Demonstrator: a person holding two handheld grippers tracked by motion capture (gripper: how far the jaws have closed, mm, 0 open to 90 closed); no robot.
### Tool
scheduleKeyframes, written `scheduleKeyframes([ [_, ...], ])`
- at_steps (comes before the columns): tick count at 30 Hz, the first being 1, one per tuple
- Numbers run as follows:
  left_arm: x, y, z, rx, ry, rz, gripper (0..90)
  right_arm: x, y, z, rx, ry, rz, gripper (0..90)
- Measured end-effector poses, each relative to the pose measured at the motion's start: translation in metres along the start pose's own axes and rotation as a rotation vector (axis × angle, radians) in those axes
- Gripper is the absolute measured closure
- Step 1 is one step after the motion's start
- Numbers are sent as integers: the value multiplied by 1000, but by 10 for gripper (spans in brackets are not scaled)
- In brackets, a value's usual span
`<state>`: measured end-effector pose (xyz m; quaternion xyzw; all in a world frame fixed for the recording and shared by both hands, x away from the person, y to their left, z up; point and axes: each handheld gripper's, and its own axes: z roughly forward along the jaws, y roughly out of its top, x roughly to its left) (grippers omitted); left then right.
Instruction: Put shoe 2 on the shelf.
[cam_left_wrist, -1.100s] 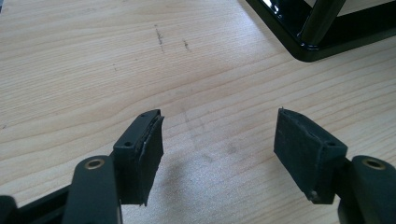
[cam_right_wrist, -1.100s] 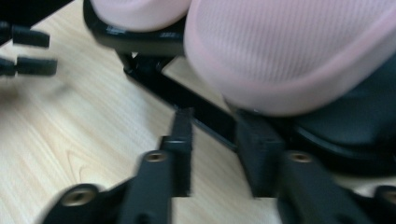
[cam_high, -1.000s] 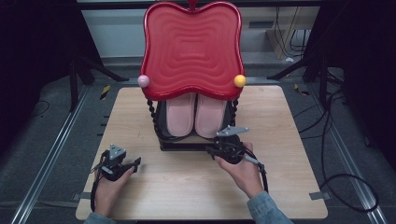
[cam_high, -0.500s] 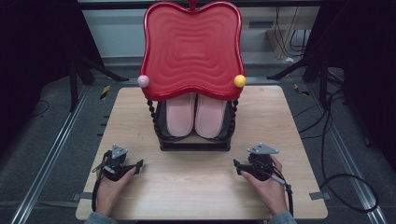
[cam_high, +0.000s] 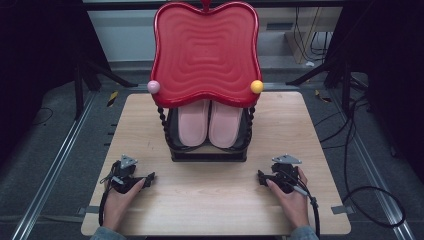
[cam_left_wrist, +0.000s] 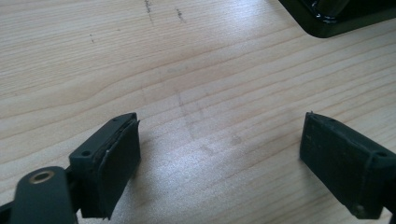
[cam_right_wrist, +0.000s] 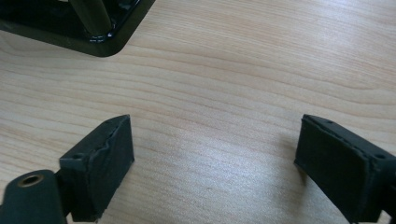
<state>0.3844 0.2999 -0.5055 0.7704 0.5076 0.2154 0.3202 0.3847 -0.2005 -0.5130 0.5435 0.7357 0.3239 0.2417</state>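
From above, the pink slippers (cam_high: 209, 122) sit on the black rack (cam_high: 207, 150) under its red top (cam_high: 206, 52); both tools rest on the counter (cam_high: 150, 125) before it, apparently parked. The left tool (cam_left_wrist: 219, 154) has just been opening and stands wide, empty, rack's corner beyond; the right tool (cam_right_wrist: 215, 156) likewise.

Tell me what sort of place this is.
Probably a lab or studio set up for recording handling demos: a bare wooden table stands between dark tripod legs, loose cables trail over grey carpet, and a red-topped rack holding pink slippers looks like a staged prop.
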Motion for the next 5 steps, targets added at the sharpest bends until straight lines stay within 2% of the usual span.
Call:
scheduleKeyframes([
  [5, -1, 0, 1, -1, 5, 5, 107, 0, 0, 1, -6, 2, -3, 95],
])
